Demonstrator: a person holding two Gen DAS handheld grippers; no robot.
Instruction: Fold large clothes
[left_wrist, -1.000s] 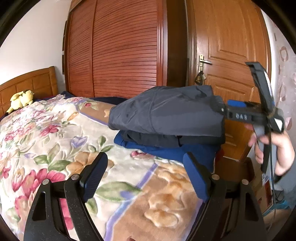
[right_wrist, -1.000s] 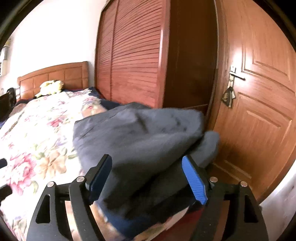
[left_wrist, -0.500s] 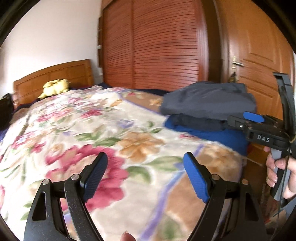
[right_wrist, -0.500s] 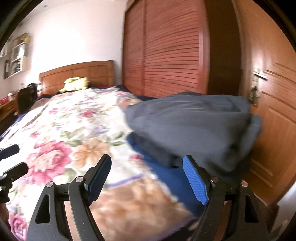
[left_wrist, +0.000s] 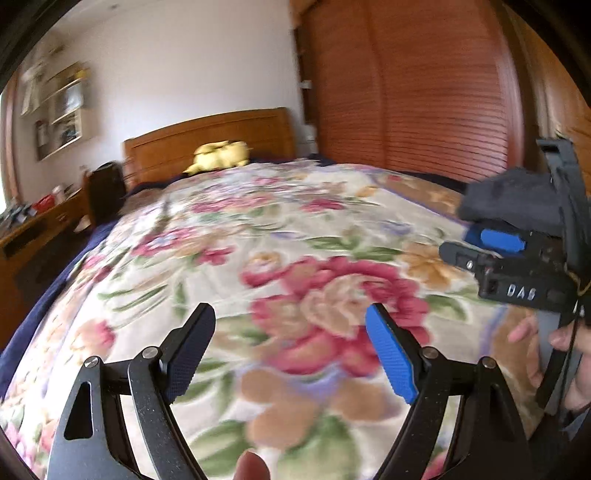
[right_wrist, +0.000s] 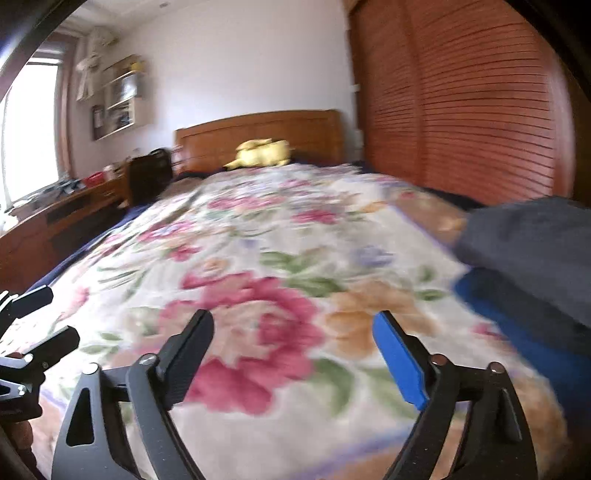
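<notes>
A stack of folded clothes, dark grey (right_wrist: 532, 236) on top of blue (right_wrist: 517, 314), lies at the right edge of the bed; in the left wrist view the stack (left_wrist: 509, 199) sits far right, partly behind the right gripper's body. My left gripper (left_wrist: 291, 354) is open and empty above the floral bedspread (left_wrist: 295, 258). My right gripper (right_wrist: 293, 358) is open and empty over the same bedspread (right_wrist: 258, 258), left of the stack. Both views are motion-blurred.
A wooden headboard (right_wrist: 258, 136) with a yellow plush toy (right_wrist: 264, 151) is at the far end. A slatted wooden wardrobe (right_wrist: 461, 110) stands at the right. A desk with clutter (right_wrist: 66, 199) and a dark chair (right_wrist: 147, 177) stand left of the bed.
Both grippers have swung left, away from the folded stack and toward the middle of the bed. The stack has shifted to the right edge of both views. Both stay open.
</notes>
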